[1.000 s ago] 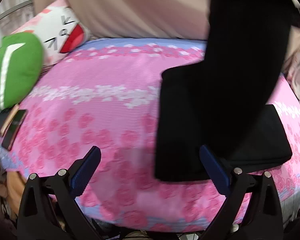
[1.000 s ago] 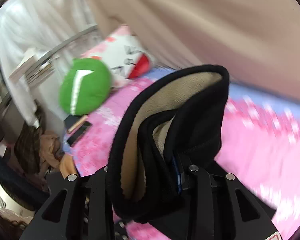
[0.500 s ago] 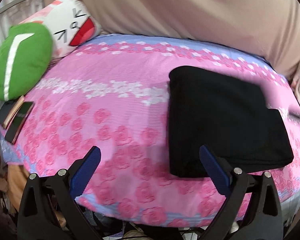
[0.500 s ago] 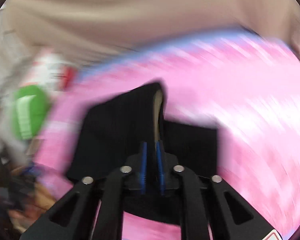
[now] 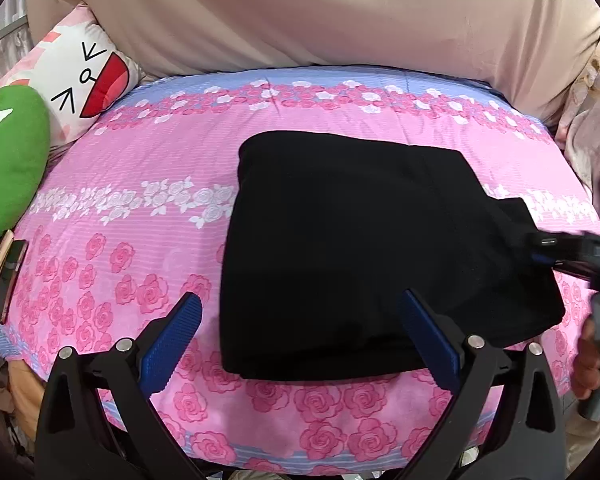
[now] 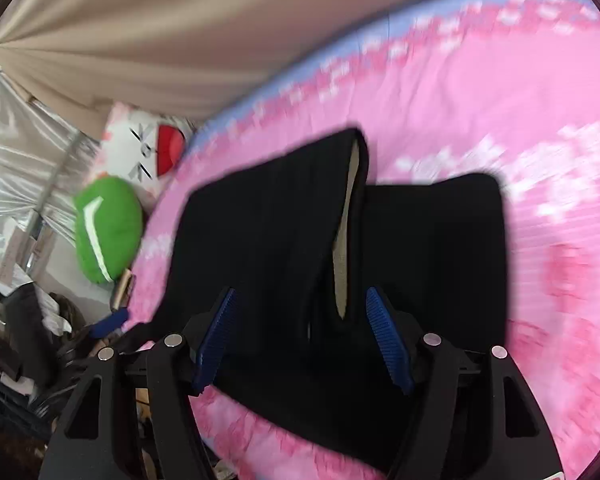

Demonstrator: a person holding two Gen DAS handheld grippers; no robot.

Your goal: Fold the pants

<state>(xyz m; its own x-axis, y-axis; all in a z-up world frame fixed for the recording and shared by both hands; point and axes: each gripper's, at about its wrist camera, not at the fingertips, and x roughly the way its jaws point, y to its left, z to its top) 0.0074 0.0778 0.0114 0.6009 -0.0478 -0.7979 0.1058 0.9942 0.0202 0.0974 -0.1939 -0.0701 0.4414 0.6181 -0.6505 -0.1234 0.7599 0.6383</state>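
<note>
The black pants (image 5: 360, 240) lie folded into a rough rectangle on the pink rose bedspread (image 5: 140, 208). My left gripper (image 5: 300, 340) is open and empty, hovering over the pants' near edge. My right gripper (image 6: 304, 336) is open just above the pants (image 6: 268, 232), where a hem with beige lining (image 6: 346, 240) lies between its fingers. The right gripper also shows at the right edge of the left wrist view (image 5: 572, 256), at the pants' right side.
A green cushion (image 5: 8, 168) and a white cartoon-face pillow (image 5: 84, 80) sit at the bed's left end. A phone and a dark case (image 5: 4, 276) lie by the left edge. A beige curtain (image 5: 300, 12) hangs behind the bed. Clutter lies on the floor to the left (image 6: 32, 320).
My right gripper carried the raised pants end down across the lower half, laid it flat and opened, letting the fabric go. The left gripper stayed open and nearly still.
</note>
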